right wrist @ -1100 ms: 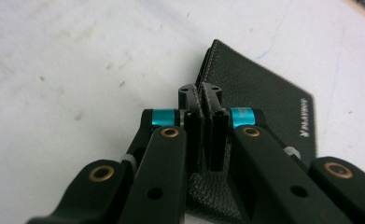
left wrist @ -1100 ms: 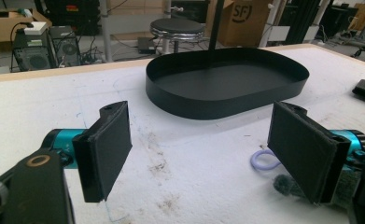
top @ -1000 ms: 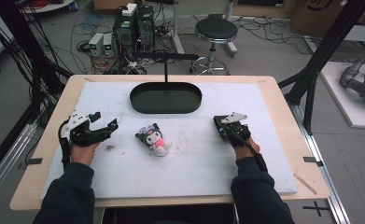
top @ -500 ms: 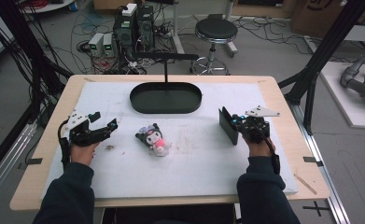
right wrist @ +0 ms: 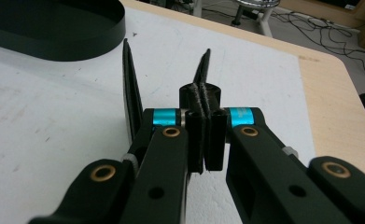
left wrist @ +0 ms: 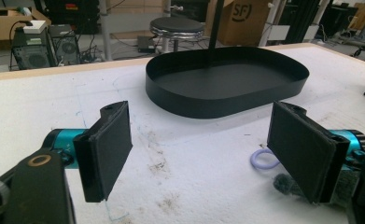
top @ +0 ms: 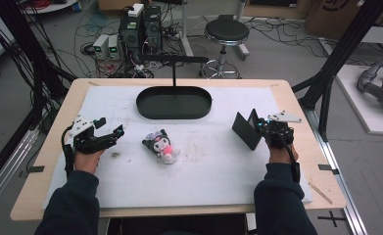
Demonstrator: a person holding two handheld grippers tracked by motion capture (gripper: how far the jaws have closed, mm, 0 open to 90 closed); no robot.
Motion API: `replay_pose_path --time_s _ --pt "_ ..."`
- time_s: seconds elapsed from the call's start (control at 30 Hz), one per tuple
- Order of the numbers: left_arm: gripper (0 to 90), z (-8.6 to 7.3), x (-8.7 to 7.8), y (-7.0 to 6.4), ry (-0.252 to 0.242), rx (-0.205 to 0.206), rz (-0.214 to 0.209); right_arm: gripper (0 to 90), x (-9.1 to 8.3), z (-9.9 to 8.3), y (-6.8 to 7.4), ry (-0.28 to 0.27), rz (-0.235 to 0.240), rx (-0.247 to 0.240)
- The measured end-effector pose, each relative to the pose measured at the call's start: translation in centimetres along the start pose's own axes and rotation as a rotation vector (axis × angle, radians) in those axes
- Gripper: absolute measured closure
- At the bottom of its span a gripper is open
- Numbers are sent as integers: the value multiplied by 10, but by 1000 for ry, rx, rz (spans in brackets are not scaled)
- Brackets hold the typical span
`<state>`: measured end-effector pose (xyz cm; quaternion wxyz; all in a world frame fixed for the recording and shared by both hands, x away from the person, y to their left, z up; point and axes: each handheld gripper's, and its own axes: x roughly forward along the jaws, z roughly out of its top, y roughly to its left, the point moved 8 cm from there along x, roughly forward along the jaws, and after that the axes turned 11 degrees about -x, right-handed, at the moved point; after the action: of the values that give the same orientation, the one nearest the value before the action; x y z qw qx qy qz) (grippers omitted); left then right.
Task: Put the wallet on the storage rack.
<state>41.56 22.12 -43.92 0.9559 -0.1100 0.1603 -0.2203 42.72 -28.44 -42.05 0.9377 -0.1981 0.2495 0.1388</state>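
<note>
A small black-and-pink plush toy (top: 160,145) lies on the white mat (top: 213,171), in front of a black oval tray (top: 174,103). My left gripper (top: 109,127) rests on the mat left of the toy, open, with nothing between its jaws. In the left gripper view the left gripper (left wrist: 203,149) faces the tray (left wrist: 227,81), and the toy's lilac ring (left wrist: 263,159) shows beside the right jaw. My right gripper (top: 258,125) is shut on a black folded card (top: 247,129), held on edge right of the toy. The right gripper (right wrist: 206,116) pinches one leaf (right wrist: 202,65); the other leaf (right wrist: 131,93) splays left.
A black post with a crossbar (top: 173,59) rises from the tray's far side. The wooden table edge (top: 321,161) borders the mat on the right. A stool (top: 227,33) and computer boxes (top: 141,27) stand on the floor beyond the table.
My right gripper has moved right and turned, tipping the black card from flat to standing on edge. The left gripper and the toy have stayed still.
</note>
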Motion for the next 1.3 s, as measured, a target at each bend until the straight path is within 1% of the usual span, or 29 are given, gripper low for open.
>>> replay_pose_path --time_s 0.07,0.13,0.2,0.23,0.33,0.37,0.43,0.5,0.53,0.57,0.67,0.7,0.73,0.77,0.8,0.83,0.87,0.93,0.97,1.0,1.03,1.07,1.1,1.13,1.2,1.3 --pt "217 0 0 0 2 0 1 883 1 0 -1 2 -11 14" --pt "218 -1 0 0 4 6 2 825 0 -1 -3 -9 -19 33" --pt "219 -1 0 -1 5 4 -1 718 -2 -1 -6 -30 -18 53" --pt "220 -1 0 0 5 4 0 692 -4 0 -7 -46 -15 70" --pt "220 0 0 0 2 2 2 491 -10 3 -11 -107 -10 102" --pt "220 0 0 0 1 1 0 426 -11 3 -11 -125 2 107" --pt "220 0 0 0 2 3 1 328 -11 4 -9 -154 49 97" --pt "222 0 0 0 3 6 2 229 -7 2 -4 -150 88 80" --pt "222 0 0 0 3 5 1 210 -4 1 0 -139 116 73" --pt "222 0 0 0 2 5 1 211 -1 0 4 -124 134 58" --pt "223 -1 1 0 3 3 -1 212 9 -4 14 -69 157 16" --pt "223 -1 1 0 3 4 -1 213 12 -5 17 -54 162 10" --pt "223 -1 1 0 5 3 -1 213 15 -5 18 -48 162 -3" --pt "223 -1 1 -1 7 5 -1 216 19 -5 21 -39 164 -5" --pt "223 -1 1 0 8 9 -2 264 26 -5 24 -18 160 -18" --pt "223 -1 1 -1 9 10 -1 284 29 -6 25 -11 158 -29" --pt "223 -1 0 -1 8 8 -1 284 29 -6 25 -11 158 -29" --pt "223 -1 0 0 10 10 1 364 32 -7 27 2 170 -28" --pt "223 -1 0 0 9 8 1 394 33 -7 27 -2 176 -23" --pt "223 -1 0 0 11 9 2 465 33 -7 27 0 181 -19" --pt "223 -2 1 0 12 7 2 561 32 -6 27 -7 189 -22" --pt "223 -2 1 0 13 10 2 637 30 -4 26 -18 193 -26" --pt "222 -2 1 0 14 12 0 710 27 -2 27 -38 201 -25" --pt "224 -2 1 0 14 13 0 764 22 4 28 -60 198 -31" --pt "225 -2 1 0 12 10 -2 771 22 6 29 -58 190 -38" --pt "229 -2 1 1 10 6 -4 782 22 11 35 -58 205 -60"
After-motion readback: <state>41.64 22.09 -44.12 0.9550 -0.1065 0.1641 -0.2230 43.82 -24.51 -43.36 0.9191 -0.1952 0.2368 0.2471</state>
